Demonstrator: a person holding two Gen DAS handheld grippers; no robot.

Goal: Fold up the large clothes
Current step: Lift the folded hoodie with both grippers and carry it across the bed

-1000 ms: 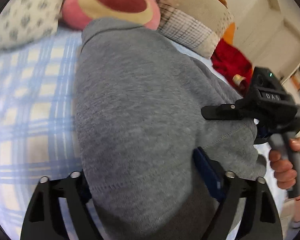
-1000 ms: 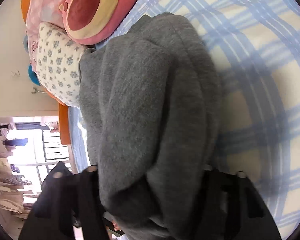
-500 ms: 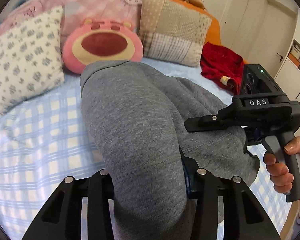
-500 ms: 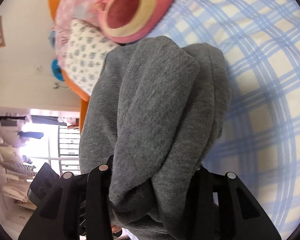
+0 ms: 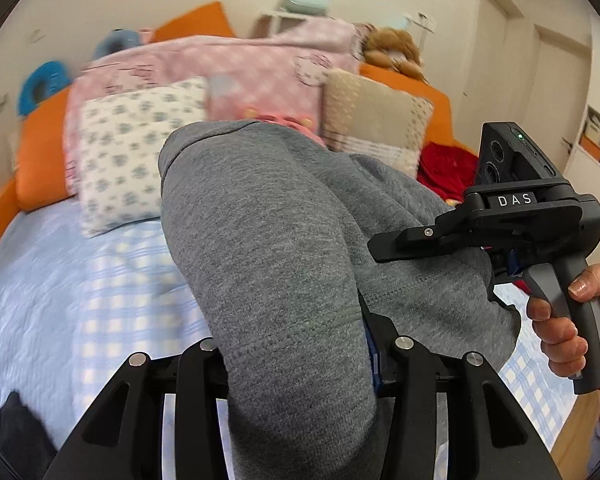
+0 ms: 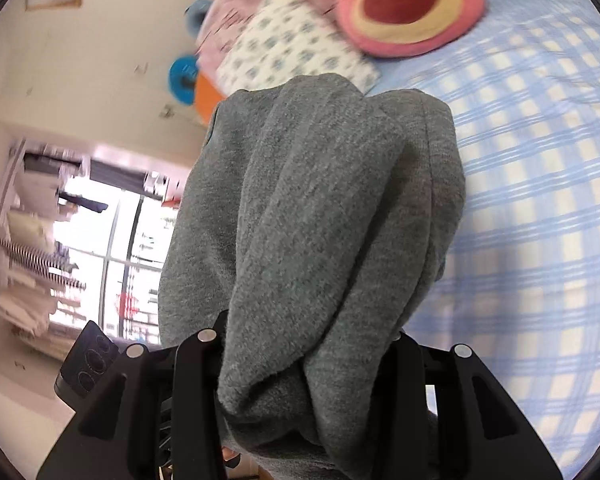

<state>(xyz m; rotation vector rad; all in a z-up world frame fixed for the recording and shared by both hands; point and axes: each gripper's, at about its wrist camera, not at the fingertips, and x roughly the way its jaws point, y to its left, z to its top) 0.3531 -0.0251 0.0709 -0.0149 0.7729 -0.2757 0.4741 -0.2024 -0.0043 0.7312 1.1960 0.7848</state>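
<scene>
Grey fleece garment (image 5: 268, 248), one piece, and we hold it with two grippers. Left gripper (image 5: 296, 364) is clamped on a stitched hem; right gripper (image 6: 300, 364) is clenched on a bunched wad of the same cloth. One hand (image 5: 568, 320) shows, wrapped round the right gripper's handle. On the bed (image 5: 112, 280): four pillows at the head, counting the pink bear one (image 6: 408, 4); one red cloth (image 5: 444, 168) at the far side.

Versus a second ago: left jaws have just closed down onto the hem, right jaws closed a little too, cloth between both. Both views now take in far more room, with headboard and window in sight, and the garment hangs up off the checked sheet rather than lying on it.

Garment looks thick, folded double, draping in heavy rolls between the two grips.
</scene>
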